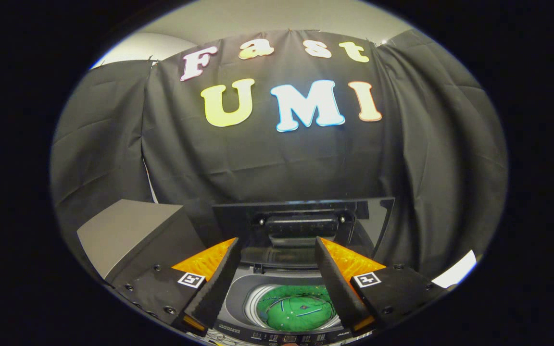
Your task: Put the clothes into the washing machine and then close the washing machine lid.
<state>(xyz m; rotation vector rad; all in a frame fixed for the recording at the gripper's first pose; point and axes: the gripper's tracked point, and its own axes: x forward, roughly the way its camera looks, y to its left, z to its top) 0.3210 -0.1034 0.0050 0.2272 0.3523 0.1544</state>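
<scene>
Fingers (212, 283): inner faces lined with matt black foam-like padding, rough-grained; outer faces of glossy translucent orange plastic; bases of matt black plastic, fastened with small dark screws, each marked with white printed tag. Fingers held apart, nothing gripped.
Washing machine (238, 300): smooth grey plastic top, satin sheen; drum rim ribbed, pale, metallic-looking.
Lid (301, 211): raised, dark, glossy, reflections seen.
Clothes (296, 307): green cloth, soft, creased, inside drum.
Booth wall (277, 163): matt black cloth, wrinkled.
Box (128, 230) beside machine: smooth matt grey top.
</scene>
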